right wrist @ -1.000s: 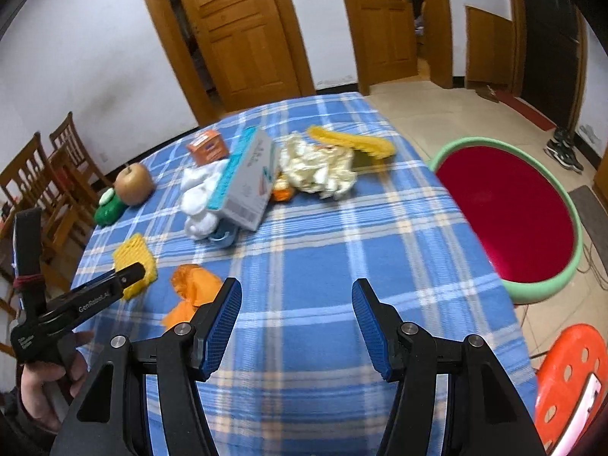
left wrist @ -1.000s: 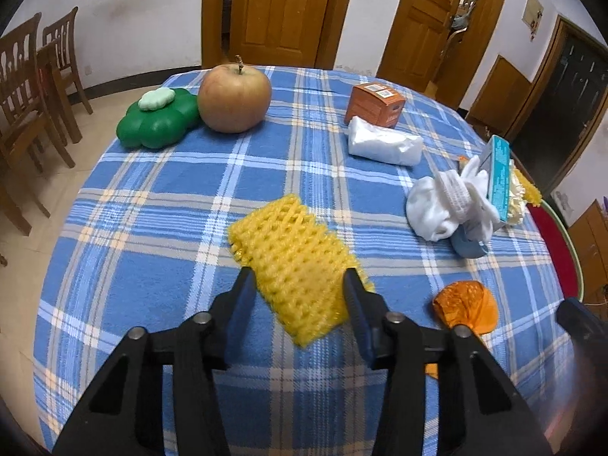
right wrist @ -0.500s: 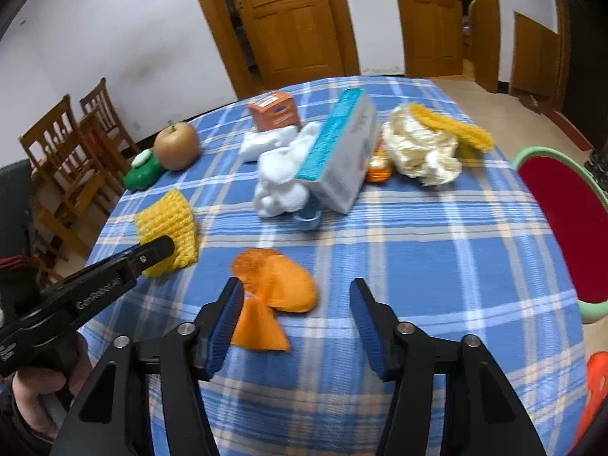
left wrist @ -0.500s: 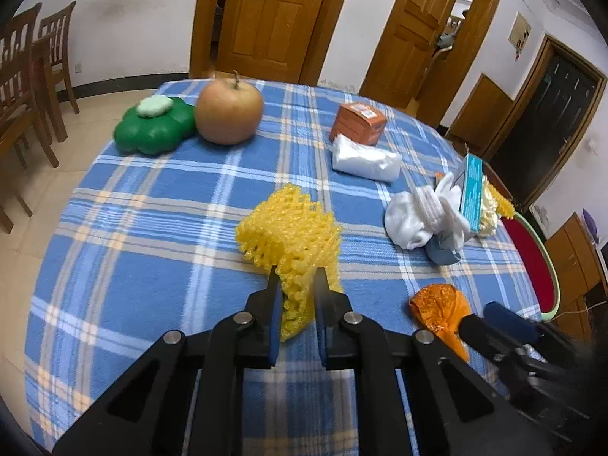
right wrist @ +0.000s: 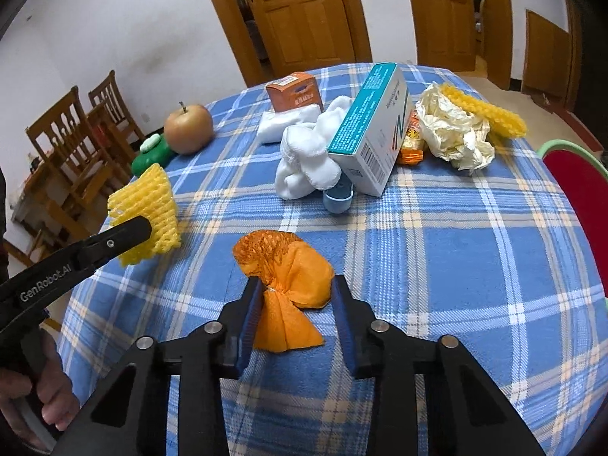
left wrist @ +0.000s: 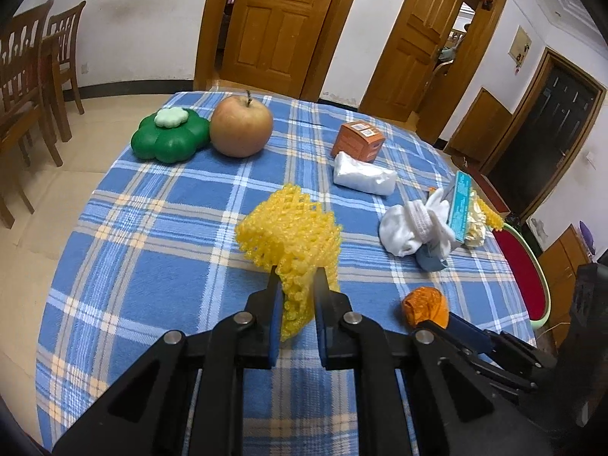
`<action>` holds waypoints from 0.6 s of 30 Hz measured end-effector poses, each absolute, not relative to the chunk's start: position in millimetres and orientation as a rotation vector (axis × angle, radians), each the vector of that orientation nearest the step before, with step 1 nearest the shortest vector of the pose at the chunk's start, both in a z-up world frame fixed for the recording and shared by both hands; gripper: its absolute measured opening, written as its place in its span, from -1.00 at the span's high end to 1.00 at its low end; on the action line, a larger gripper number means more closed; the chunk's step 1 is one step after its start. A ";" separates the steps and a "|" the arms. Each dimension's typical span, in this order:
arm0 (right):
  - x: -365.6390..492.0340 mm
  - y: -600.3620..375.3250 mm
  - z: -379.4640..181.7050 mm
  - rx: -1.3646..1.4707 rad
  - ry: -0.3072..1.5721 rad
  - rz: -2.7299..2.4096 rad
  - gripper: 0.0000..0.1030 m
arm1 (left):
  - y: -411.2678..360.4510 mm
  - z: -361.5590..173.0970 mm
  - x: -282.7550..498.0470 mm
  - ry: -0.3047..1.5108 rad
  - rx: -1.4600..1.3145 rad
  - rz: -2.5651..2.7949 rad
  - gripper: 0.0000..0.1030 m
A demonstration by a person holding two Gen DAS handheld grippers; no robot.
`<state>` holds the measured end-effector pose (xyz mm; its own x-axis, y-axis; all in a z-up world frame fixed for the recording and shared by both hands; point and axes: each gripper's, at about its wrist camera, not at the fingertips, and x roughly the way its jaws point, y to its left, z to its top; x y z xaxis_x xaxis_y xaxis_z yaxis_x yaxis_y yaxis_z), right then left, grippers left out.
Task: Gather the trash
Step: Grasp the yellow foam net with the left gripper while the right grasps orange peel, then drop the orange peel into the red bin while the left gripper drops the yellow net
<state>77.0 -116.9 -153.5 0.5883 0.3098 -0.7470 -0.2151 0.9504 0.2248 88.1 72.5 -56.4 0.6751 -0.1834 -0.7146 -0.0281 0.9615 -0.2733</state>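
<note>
My left gripper (left wrist: 296, 285) is shut on a yellow foam fruit net (left wrist: 292, 228), whose near end is pinched between the pads and bunched up off the blue plaid tablecloth (left wrist: 152, 235). The right wrist view shows the same net (right wrist: 148, 205) held by that left gripper (right wrist: 133, 230). My right gripper (right wrist: 296, 285) straddles an orange mesh wrapper (right wrist: 292, 266) lying on the cloth. Its jaws are closing, with the wrapper's twisted waist between them and the left pad just touching it. In the left wrist view the wrapper (left wrist: 425, 304) sits beside the right gripper's finger (left wrist: 456, 330).
Mid-table are white cloths (right wrist: 304, 155), a teal-and-white box (right wrist: 372, 129), a blue cap (right wrist: 338, 199), crumpled cream paper (right wrist: 456, 133), a second yellow net (right wrist: 490, 114) and an orange snack packet (right wrist: 412, 144). Behind are an orange carton (right wrist: 294, 91), an apple (right wrist: 188, 129) and a green container (left wrist: 171, 136). A red basin (right wrist: 573, 178) stands right, chairs (right wrist: 72, 140) left.
My left gripper closed on the yellow net and raised its near end. My right gripper swung left and down over the orange wrapper, and its jaws have narrowed around it.
</note>
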 end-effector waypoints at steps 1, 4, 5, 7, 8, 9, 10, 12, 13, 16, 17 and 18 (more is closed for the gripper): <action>75.9 -117.3 -153.3 0.117 0.888 0.309 0.39 | 71.7 -56.1 87.8 0.827 -0.270 -0.091 0.74; 73.4 -118.1 -151.9 0.122 0.882 0.316 0.47 | 66.8 -54.4 87.1 0.828 -0.262 -0.095 0.74; 71.6 -119.0 -150.6 0.121 0.876 0.318 0.50 | 64.9 -53.7 86.7 0.828 -0.259 -0.098 0.74; 67.8 -122.0 -147.5 0.121 0.869 0.324 0.53 | 61.4 -52.0 85.4 0.826 -0.254 -0.104 0.74; 65.6 -124.3 -145.8 0.123 0.863 0.325 0.55 | 58.4 -50.3 84.7 0.824 -0.249 -0.109 0.74; 64.2 -126.1 -144.6 0.126 0.858 0.325 0.56 | 56.2 -49.0 84.0 0.822 -0.245 -0.112 0.74; 62.0 -128.6 -142.8 0.129 0.852 0.324 0.56 | 54.6 -47.8 83.1 0.821 -0.242 -0.116 0.74; 57.8 -134.0 -138.7 0.139 0.839 0.318 0.57 | 49.4 -44.6 81.9 0.816 -0.234 -0.126 0.74; 56.0 -136.7 -137.1 0.140 0.833 0.316 0.57 | 46.1 -42.8 81.2 0.814 -0.229 -0.132 0.74; 47.6 -146.2 -129.8 0.138 0.803 0.294 0.58 | 37.4 -38.7 79.8 0.809 -0.214 -0.147 0.74; 45.4 -150.1 -128.1 0.141 0.799 0.283 0.58 | 34.0 -37.4 79.1 0.808 -0.211 -0.153 0.74; 43.4 -154.8 -126.2 0.149 0.794 0.275 0.58 | 30.5 -36.3 79.1 0.808 -0.206 -0.160 0.74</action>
<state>43.4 -154.8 -126.2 0.6676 0.2986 -0.6820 -0.1876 0.9539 0.2341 79.1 30.5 -36.3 0.6808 -0.2197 -0.6987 0.0629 0.9680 -0.2431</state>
